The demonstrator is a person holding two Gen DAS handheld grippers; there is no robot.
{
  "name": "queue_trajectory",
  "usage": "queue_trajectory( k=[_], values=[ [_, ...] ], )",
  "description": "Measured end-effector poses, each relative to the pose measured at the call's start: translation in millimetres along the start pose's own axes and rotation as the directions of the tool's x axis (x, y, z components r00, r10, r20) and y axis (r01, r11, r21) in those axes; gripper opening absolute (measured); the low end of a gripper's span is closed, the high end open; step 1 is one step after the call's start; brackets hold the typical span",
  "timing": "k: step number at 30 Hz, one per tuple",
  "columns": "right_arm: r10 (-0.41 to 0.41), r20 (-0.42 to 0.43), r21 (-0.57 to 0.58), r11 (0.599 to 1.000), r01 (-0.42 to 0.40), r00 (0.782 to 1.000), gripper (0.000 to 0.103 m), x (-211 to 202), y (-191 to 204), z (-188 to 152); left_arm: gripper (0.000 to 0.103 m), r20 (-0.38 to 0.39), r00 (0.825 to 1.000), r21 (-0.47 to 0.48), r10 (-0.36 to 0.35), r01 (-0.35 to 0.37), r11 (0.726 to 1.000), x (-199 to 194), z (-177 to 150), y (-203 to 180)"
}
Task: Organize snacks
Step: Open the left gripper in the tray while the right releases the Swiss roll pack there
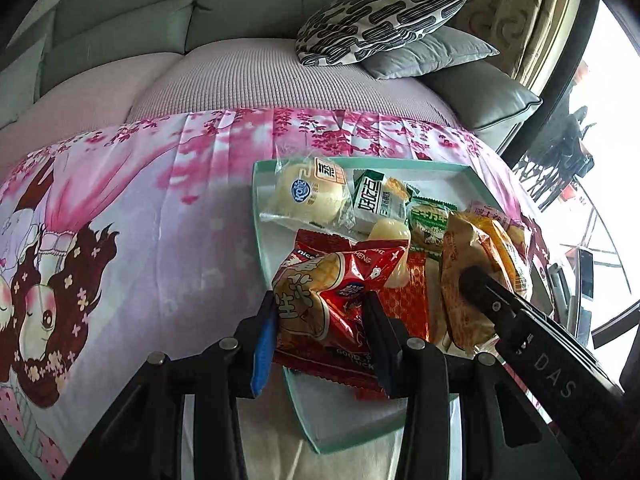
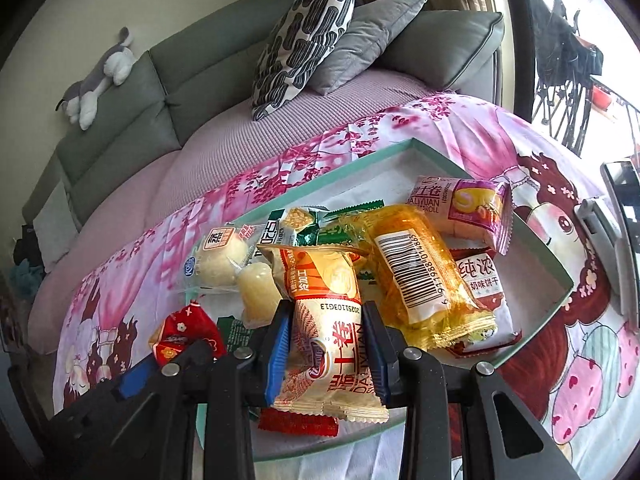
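Crinkly foil and plastic wrappers fill the pale green tray [image 2: 532,240], which sits on a pink cartoon-print cloth [image 1: 160,208] in front of a grey sofa [image 2: 192,64]. The left gripper [image 1: 320,308] is clamped on a red snack bag [image 1: 340,292], its blue-padded fingers [image 1: 264,344] pressing in from both sides over the near end of the tray. The right gripper [image 2: 326,320] is likewise closed on a cream-and-orange roll packet [image 2: 328,320], held above the pile just beside a yellow wrapped cake [image 2: 420,268]. Both held packets are puffy and look pinched across the middle.

The rest of the snacks lie loose in the tray: a round bun in clear wrap [image 1: 308,196], a green-and-white biscuit pack [image 1: 376,204], a small jelly cup [image 2: 258,292], and a purple roll packet [image 2: 464,208] leaning at the far side.

The likely trouble is slippage. The wrappers are slick and air-filled, so either one could squirm out of the pads if the hands tilt or swing quickly, and drop onto the pile or off the tray's edge. Squeezing harder could burst a bag or crush what is inside. The two grippers also sit close together, so moving both at once risks knocking one bag against the other, or dragging a neighbouring packet along.
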State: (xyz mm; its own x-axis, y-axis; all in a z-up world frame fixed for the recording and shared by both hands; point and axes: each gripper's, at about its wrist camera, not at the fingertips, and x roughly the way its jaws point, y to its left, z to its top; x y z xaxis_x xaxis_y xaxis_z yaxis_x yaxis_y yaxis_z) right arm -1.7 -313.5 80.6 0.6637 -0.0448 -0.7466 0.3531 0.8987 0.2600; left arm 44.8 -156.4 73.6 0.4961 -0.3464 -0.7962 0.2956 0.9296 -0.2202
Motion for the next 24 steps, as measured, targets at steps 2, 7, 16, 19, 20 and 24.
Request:
queue_trajectory(
  k=[2, 7, 16, 19, 20, 24],
  values=[
    [0.0, 0.003, -0.001, 1.0, 0.0, 1.0, 0.037, 1, 1, 2, 0.043, 0.007, 1.0, 0.007, 0.0, 0.0, 1.0, 2, 3, -1],
    [-0.003, -0.002, -0.009, 1.0, 0.003, 1.0, 0.037, 5, 2, 4, 0.044, 0.013, 1.0, 0.019, 0.008, -0.009, 1.0, 8, 6, -5],
    [0.007, -0.018, 0.001, 1.0, -0.007, 1.0, 0.038, 8, -2, 1, 0.055, -0.004, 1.0, 0.0, 0.005, -0.005, 1.0, 10, 6, 0],
    [0.001, -0.023, -0.001, 1.0, -0.001, 1.0, 0.039, 8, -3, 1, 0.064, -0.012, 1.0, -0.018, 0.004, -0.004, 1.0, 10, 5, 4],
    [-0.004, -0.026, -0.003, 1.0, 0.004, 1.0, 0.039, 9, -3, 1, 0.067, -0.017, 1.0, -0.03, -0.004, 0.003, 1.0, 10, 5, 7],
    [-0.002, -0.026, -0.002, 1.0, 0.002, 1.0, 0.05, 7, -3, 0, 0.07, -0.012, 0.999, -0.057, -0.031, 0.031, 0.998, 5, 6, 13]
  ],
)
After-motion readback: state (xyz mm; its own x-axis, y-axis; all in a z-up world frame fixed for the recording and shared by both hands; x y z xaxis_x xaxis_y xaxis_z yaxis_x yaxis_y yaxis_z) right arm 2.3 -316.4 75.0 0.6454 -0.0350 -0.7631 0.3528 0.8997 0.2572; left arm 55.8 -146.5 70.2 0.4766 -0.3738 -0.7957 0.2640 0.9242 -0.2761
